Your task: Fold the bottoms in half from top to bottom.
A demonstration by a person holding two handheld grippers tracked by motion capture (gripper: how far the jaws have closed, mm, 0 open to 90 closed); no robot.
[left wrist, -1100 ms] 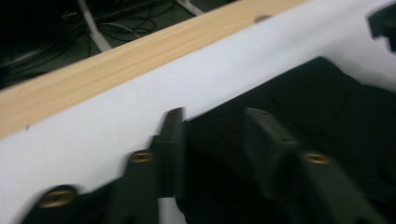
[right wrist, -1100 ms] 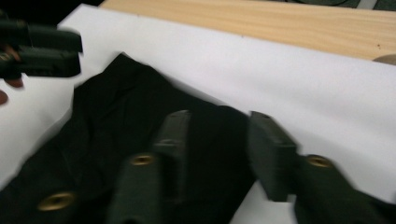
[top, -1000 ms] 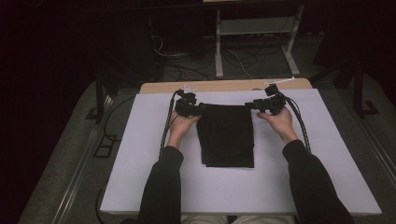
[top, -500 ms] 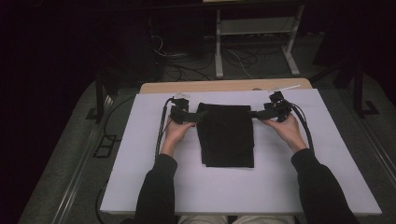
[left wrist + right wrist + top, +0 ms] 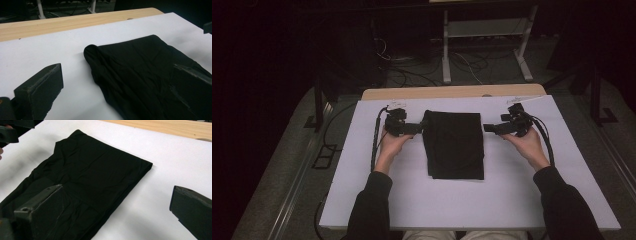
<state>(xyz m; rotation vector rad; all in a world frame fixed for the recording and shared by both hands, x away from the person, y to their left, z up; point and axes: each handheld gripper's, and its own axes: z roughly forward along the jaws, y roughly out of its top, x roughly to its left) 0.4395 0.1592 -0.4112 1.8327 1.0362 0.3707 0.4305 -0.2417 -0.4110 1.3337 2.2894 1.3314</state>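
Observation:
A folded black cloth (image 5: 454,145) lies flat on the white sheet (image 5: 362,200), its far edge toward the wooden table edge. My left gripper (image 5: 418,128) lies level at the cloth's far left corner, pointing right. Its jaws have just been opening and stand wide. In the left gripper view the cloth (image 5: 140,75) spreads under the left gripper (image 5: 116,68) without the pads pressing on it. My right gripper (image 5: 486,127) points left, just off the cloth's right edge. Its jaws have also just been opening. The right gripper (image 5: 117,187) is wide open over the cloth (image 5: 82,177) and the sheet.
A wooden table edge (image 5: 452,92) shows beyond the white sheet. Cables (image 5: 462,62) and a metal stand (image 5: 484,35) are on the dark floor behind. Bare sheet spreads on both sides of the cloth and in front of it.
Both grippers were at the cloth's far corners. They have moved apart, outward off the corners, and their jaws have opened. The cloth lies still.

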